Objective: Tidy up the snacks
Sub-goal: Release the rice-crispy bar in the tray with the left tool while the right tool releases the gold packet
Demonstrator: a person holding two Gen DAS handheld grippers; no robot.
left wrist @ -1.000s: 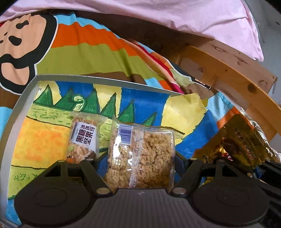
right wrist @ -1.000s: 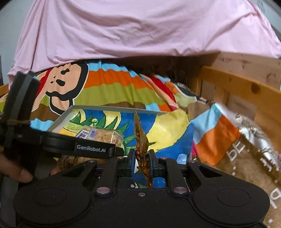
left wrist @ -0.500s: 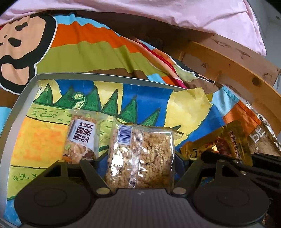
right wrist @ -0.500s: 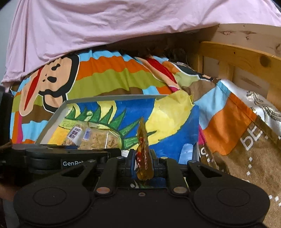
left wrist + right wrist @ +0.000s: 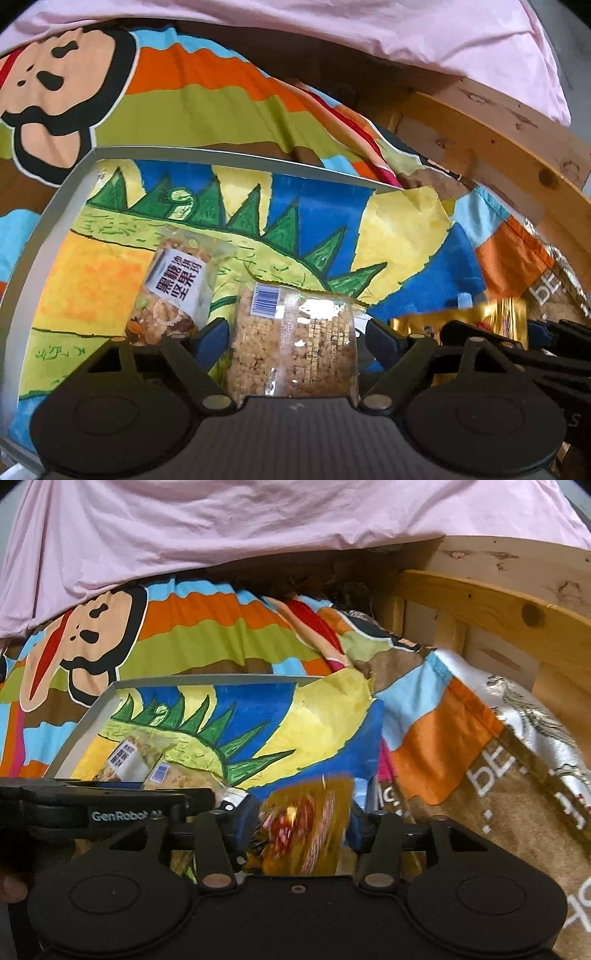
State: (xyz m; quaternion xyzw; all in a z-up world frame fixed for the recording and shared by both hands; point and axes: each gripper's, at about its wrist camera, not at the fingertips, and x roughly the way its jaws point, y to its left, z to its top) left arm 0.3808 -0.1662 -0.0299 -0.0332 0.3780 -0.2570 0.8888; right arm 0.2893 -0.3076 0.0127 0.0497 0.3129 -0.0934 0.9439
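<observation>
Left hand-held gripper (image 5: 295,336) is opening, jaws either side of the clear rice-crisp pack (image 5: 295,343) without pinching it. That pack lies in the tray (image 5: 229,157), beside the nut-mix pack (image 5: 171,291). Right hand-held gripper (image 5: 301,825) is opening too; the blurry gold snack packet (image 5: 306,830) sits loose between its jaws near the tray's right edge.

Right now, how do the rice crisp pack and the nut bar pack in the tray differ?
The rice crisp pack is wider, shows a blue barcode and sits between the opening jaws of the left tool. The nut bar pack is narrower, carries a white label with black characters and lies untouched, tilted, further left. Both are clear wrappers lying flat on the tray.
</observation>
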